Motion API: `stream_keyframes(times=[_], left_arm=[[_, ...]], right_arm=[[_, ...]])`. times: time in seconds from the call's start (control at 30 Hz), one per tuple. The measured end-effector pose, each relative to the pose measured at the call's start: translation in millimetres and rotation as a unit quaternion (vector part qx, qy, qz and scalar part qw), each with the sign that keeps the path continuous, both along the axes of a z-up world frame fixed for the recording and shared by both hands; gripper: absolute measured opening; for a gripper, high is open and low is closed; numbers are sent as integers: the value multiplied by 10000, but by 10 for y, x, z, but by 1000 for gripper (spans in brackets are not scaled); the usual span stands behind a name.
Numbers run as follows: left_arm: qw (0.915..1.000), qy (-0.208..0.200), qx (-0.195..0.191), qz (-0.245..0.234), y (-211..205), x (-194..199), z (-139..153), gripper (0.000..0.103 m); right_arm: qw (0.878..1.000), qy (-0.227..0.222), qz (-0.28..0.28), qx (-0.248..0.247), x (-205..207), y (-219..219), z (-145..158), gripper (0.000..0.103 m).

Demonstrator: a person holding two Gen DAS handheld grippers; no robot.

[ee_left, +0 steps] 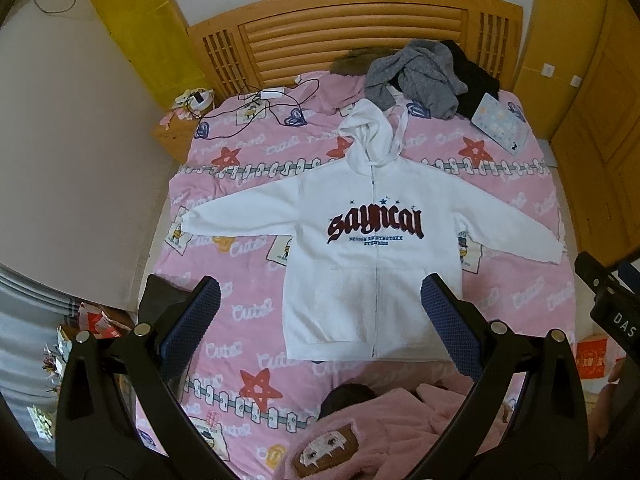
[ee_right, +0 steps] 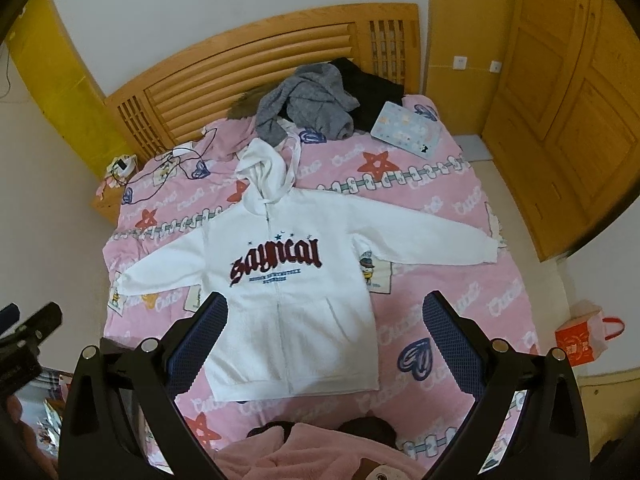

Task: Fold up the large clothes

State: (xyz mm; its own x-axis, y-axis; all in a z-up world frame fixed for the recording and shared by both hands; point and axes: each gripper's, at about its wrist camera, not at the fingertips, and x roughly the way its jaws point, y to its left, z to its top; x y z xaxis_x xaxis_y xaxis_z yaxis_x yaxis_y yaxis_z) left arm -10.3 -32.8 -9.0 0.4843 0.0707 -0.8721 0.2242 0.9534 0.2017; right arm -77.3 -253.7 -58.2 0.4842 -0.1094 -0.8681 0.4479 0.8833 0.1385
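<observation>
A white zip hoodie (ee_left: 360, 264) with dark red lettering lies flat and face up on the pink bedspread (ee_left: 248, 312), sleeves spread to both sides, hood toward the headboard. My left gripper (ee_left: 320, 324) hovers open above its hem, holding nothing. The right wrist view shows the same hoodie (ee_right: 288, 304) left of centre, with my right gripper (ee_right: 324, 340) open above its lower right side. Both grippers are well above the cloth and touch nothing.
A grey knit and black clothes (ee_left: 424, 76) are piled by the wooden headboard (ee_left: 352, 28), beside a patterned laptop (ee_left: 500, 122). Cables and a charger (ee_left: 256, 100) lie at the far left. A pink fluffy garment (ee_left: 384, 436) lies at the near edge. An orange bag (ee_right: 584, 332) stands on the floor.
</observation>
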Motion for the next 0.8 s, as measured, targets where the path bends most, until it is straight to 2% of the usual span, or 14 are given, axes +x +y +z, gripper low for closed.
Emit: stream_keyframes(times=[0.2, 0.37, 0.5, 0.6, 0.7, 0.8], left_arm=[[9996, -189, -44, 193, -207, 0, 7, 98], [9971, -40, -292, 694, -4, 472, 10, 98], [9894, -7, -382, 1403, 494, 996, -83, 98], [9828, -165, -207, 1827, 943, 1357, -198, 98], [9755, 40, -299, 2180, 1446, 1745, -447, 98], [9667, 176, -335, 2533, 1997, 2120, -755, 98]], right_arm=[[9997, 172, 113, -88, -87, -485, -166, 95], [9983, 278, 149, -482, 43, -744, -245, 95], [9940, 228, 307, -1023, 353, -715, -355, 95], [9906, 157, 502, -1266, 700, -547, -519, 95], [9851, -83, 453, -1655, 925, -350, -748, 95], [9859, -421, 533, -1527, 1028, -175, -1026, 95]])
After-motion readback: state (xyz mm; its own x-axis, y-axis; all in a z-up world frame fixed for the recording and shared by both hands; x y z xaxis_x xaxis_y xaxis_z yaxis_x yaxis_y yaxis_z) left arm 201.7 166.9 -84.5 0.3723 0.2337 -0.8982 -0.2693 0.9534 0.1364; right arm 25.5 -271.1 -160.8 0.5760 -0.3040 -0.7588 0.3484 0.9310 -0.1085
